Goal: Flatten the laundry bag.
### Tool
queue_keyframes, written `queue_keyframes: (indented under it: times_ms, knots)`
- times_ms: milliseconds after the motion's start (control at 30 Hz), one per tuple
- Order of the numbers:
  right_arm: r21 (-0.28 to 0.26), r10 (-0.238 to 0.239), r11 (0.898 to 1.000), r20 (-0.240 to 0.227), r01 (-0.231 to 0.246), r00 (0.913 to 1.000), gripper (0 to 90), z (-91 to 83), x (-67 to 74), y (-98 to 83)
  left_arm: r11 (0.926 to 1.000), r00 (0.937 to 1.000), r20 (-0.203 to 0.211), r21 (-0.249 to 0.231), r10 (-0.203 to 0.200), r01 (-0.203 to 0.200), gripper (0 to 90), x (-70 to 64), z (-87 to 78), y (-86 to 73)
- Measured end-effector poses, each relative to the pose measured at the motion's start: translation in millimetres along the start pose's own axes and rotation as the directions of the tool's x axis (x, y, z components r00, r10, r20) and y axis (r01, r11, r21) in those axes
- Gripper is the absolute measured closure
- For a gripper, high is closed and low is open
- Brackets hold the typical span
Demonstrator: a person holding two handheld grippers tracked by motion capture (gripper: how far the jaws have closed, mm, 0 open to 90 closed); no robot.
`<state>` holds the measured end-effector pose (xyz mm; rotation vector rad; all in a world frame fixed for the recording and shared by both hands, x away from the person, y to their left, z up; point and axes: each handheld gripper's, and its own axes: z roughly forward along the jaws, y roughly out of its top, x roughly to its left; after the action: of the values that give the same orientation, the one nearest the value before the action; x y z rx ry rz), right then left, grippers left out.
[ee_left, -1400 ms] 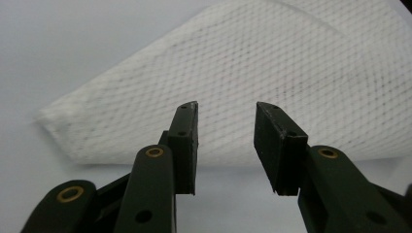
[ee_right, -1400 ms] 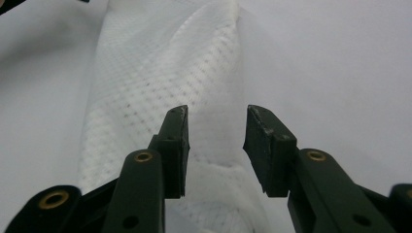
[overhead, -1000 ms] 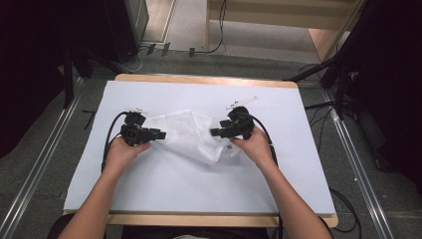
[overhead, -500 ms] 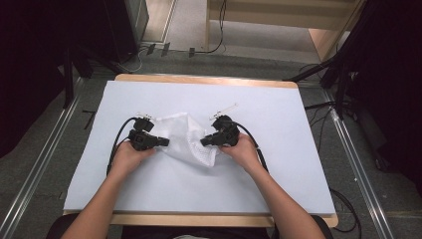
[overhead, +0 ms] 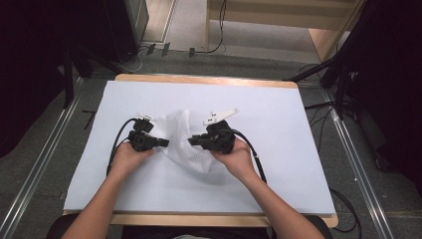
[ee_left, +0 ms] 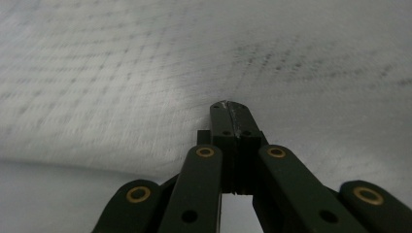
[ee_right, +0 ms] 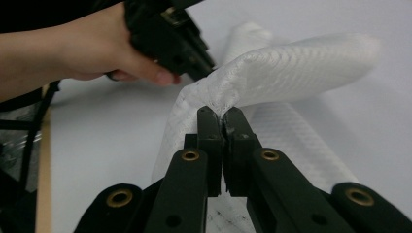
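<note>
Left gripper (overhead: pixel 161 143) and right gripper (overhead: pixel 195 141), jaws clenched on opposite edges of white mesh cloth (overhead: pixel 181 137), bunched mid-table (overhead: pixel 298 149).

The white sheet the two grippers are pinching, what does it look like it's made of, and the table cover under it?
White sheet: looks like thin woven or mesh fabric, matte, slightly see-through; a fine grid of dots shows and it bunches softly. Table cover: smooth, matte, pale sheet, perhaps paper or plastic; hard to tell.
</note>
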<state>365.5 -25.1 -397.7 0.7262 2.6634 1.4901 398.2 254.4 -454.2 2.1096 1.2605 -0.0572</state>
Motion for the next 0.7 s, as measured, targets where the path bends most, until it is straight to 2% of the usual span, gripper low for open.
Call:
queue_keyframes:
  times_ms: [67, 167, 200, 233, 333, 433, 500, 633, 700]
  knots:
    - [0.009, -0.011, 1.0, -0.035, 0.012, 0.9993, 88.9, 8.6, 10.9, -2.5, 0.9997, 0.9996, -0.016, -0.011, -0.023, 0.023, 90.0, 5.4, -5.9, -0.9]
    - [0.04, -0.03, 0.999, -0.061, 0.033, 0.9977, 88.6, 22.7, 22.5, -4.9, 0.9957, 0.9973, -0.015, -0.061, -0.071, 0.07, 90.0, 14.2, -22.5, -0.9]
    - [0.04, -0.03, 0.999, -0.061, 0.033, 0.9977, 88.6, 22.7, 22.5, -4.9, 0.9957, 0.9973, -0.015, -0.061, -0.071, 0.07, 90.0, 14.2, -22.5, -0.9]
    - [0.059, -0.032, 0.998, -0.074, 0.037, 0.9967, 88.5, 33.7, 27.6, -6.2, 0.993, 0.997, -0.021, -0.093, -0.074, 0.072, 90.0, 13.6, -36.7, 0.7]
    - [0.079, -0.027, 0.996, -0.085, 0.034, 0.996, 88.4, 48.0, 30.7, -8.3, 0.9902, 0.9986, -0.014, -0.13, -0.052, 0.049, 85.8, 6.8, -54.7, 4.2]
    - [0.108, -0.01, 0.994, -0.098, 0.021, 0.9951, 88.1, 62.8, 32.1, -12.3, 0.9864, 0.9984, 0.003, -0.154, -0.057, 0.056, 76.7, -0.3, -64.9, 7.7]
    - [0.127, -0.015, 0.992, -0.094, 0.027, 0.9954, 87.6, 69.6, 33.9, -15.1, 0.9863, 0.999, 0.01, -0.159, -0.042, 0.044, 67.9, -6.6, -67.4, 9.7]
    - [0.13, -0.015, 0.991, -0.088, 0.026, 0.996, 85.3, 71.5, 32.9, -16.1, 0.9886, 0.9994, 0.033, -0.15, 0.014, -0.009, 59.6, -25.9, -68.0, 15.3]
    - [0.128, -0.016, 0.991, -0.083, 0.026, 0.9964, 85.3, 70.4, 31.7, -15.6, 0.9884, 0.9987, 0.043, -0.151, 0.029, -0.022, 53.7, -34.7, -66.3, 17.9]
